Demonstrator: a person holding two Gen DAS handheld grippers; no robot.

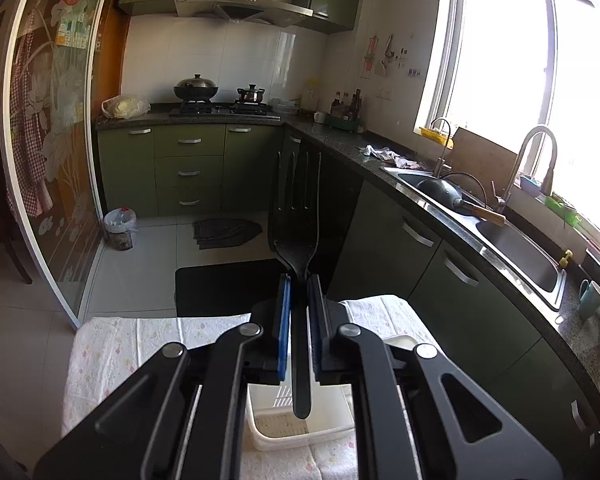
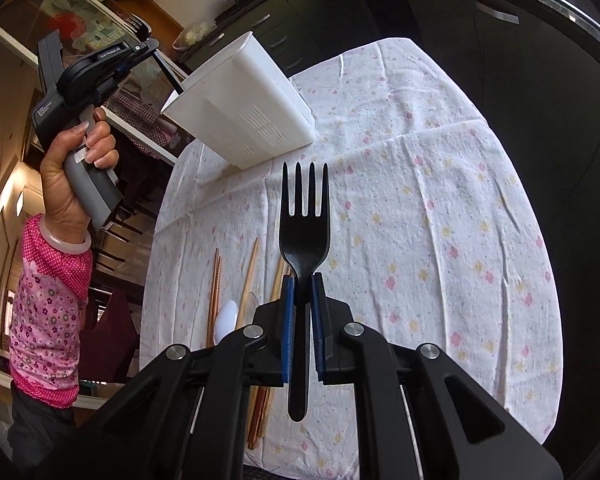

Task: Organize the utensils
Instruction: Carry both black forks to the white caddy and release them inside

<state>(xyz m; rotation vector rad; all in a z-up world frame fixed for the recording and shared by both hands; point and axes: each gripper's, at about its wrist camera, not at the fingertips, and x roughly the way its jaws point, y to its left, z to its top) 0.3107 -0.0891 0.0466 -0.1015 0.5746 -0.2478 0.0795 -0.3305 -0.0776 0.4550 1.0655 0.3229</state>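
1. Black fork (image 2: 304,248) clamped by its handle in my right gripper (image 2: 303,280), tines pointing forward, held above the cloth (image 2: 420,200).
2. My left gripper (image 1: 299,284) is clenched on a second black fork (image 1: 298,216), lifted over the white bin (image 1: 300,432); from the right view its handle tip seems to be at the bin's mouth.
3. Step, I'd say: dropping utensils into the bin. Next I need to lower the left fork in and release, then bring the right one over.
4. Chopsticks (image 2: 214,292) and a white spoon (image 2: 226,318) lie on the cloth, near my right gripper, not yet sorted.
5. Floral cloth over a small table; beyond it green cabinets (image 1: 188,168), sink (image 1: 512,240), stove (image 1: 220,108), bright window (image 1: 540,80).
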